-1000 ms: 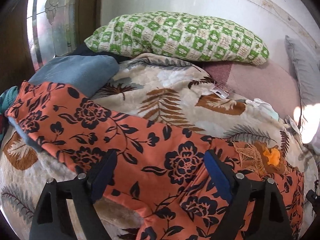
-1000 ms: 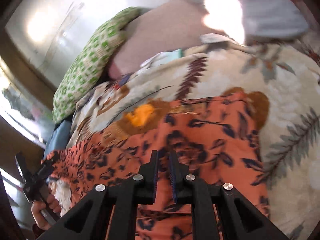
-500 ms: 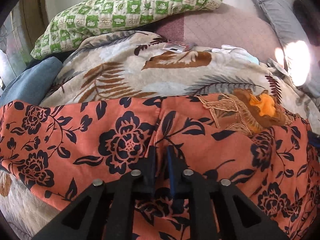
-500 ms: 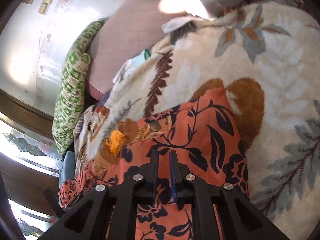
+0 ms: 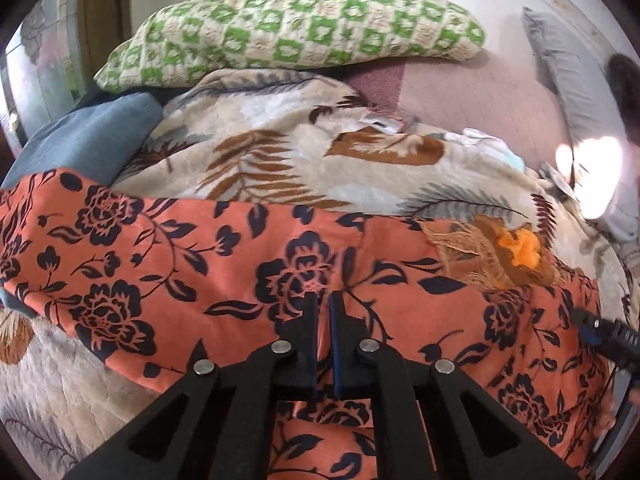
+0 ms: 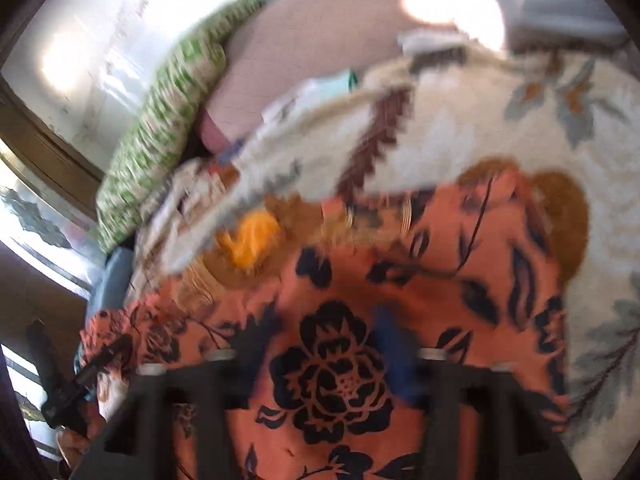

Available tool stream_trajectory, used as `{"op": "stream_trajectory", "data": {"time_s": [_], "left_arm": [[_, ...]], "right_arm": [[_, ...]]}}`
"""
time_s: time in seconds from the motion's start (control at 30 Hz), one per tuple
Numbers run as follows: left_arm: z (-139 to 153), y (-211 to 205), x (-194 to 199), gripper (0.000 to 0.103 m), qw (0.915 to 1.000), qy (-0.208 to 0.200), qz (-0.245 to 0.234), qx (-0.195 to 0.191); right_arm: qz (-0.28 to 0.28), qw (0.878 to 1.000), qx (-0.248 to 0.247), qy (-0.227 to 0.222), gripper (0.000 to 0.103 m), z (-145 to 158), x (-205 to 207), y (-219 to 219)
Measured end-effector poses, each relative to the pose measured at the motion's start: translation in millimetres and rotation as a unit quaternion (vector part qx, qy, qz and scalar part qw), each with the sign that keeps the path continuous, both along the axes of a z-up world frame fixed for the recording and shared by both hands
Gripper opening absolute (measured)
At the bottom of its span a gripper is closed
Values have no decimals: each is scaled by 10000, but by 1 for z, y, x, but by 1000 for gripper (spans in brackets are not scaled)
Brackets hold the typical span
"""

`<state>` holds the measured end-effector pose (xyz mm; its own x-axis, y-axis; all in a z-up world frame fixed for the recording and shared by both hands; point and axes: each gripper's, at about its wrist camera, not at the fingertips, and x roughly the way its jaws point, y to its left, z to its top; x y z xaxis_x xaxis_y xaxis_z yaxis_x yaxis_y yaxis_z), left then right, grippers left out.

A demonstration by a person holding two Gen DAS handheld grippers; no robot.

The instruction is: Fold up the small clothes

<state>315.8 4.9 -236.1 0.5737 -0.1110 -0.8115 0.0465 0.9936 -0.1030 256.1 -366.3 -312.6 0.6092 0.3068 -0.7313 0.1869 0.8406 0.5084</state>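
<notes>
An orange garment with black flowers lies spread across a leaf-patterned blanket. It has a brown lace collar with a yellow-orange tuft at the right. My left gripper is shut on a fold of the garment near its middle. In the blurred right wrist view my right gripper stands open over the same garment, fingers wide apart, with a black flower between them. The left gripper also shows in the right wrist view, at the far left.
A green checked pillow lies at the back by the wall. A blue cushion sits at the left. A grey pillow and a pink sheet are at the right. A small pale cloth lies on the blanket.
My left gripper closed on the garment one second to half a second ago and stays shut. My right gripper, shut on the cloth before, has opened wide.
</notes>
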Motion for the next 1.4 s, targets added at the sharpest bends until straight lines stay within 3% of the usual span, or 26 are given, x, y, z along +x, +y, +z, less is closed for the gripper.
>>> {"op": "stream_trajectory", "data": {"time_s": [0.1,0.17,0.27,0.37,0.4,0.43,0.47,0.5,0.53,0.7,0.77,0.83,0.93,1.07,1.2,1.3,1.37,1.4], "left_arm": [[-8,0,3,5,9998,186,-13,45],[-13,-4,5,7,9996,258,-36,131],[-19,-10,6,29,9995,305,-107,58],[-21,-25,0,33,9989,261,-358,147],[-21,-32,-3,32,9985,204,-437,266],[-20,-37,-5,20,9981,148,-511,310],[-19,-41,-8,11,9976,114,-609,299],[-18,-47,-10,5,9968,109,-767,192],[-16,-51,-13,1,9955,128,-939,24],[-8,-67,-27,0,9885,189,-1446,-402],[1,-65,-31,0,9889,52,-1418,-445],[7,-57,-30,0,9914,-89,-1233,-438],[11,-40,-26,0,9964,-229,-799,-171],[2,-4,-11,0,10000,-56,34,-65],[4,46,-5,0,9941,0,1083,-118],[13,90,-11,2,9819,-93,1892,-64],[18,121,-20,20,9709,-64,2394,-63],[19,136,-24,46,9651,-24,2617,-76]], "right_arm": [[45,9991,-408,-122,73,2,0,10],[-5,9993,-222,-299,73,11,-5,9],[-160,9979,81,-628,73,24,-16,-1],[-465,9949,122,-892,73,34,-23,-11],[-553,9937,188,-962,72,36,-25,-15],[-558,9930,291,-1001,70,36,-23,-17],[-524,9933,313,-986,53,35,-22,-18],[-513,9946,178,-881,22,36,-20,-17],[-507,9960,71,-730,16,36,-15,-15],[-438,9980,182,-410,15,17,-10,-16],[-83,9991,336,-243,15,7,-3,-8],[266,9992,255,141,15,-9,5,4],[308,9993,-175,94,14,-1,4,11],[-204,9965,-764,-284,14,21,-9,4],[-39,9953,-595,-763,18,37,-15,4],[415,9967,-371,-586,18,30,-9,21],[666,9966,-477,69,19,7,0,36],[628,9967,-518,60,18,3,0,38]]}}
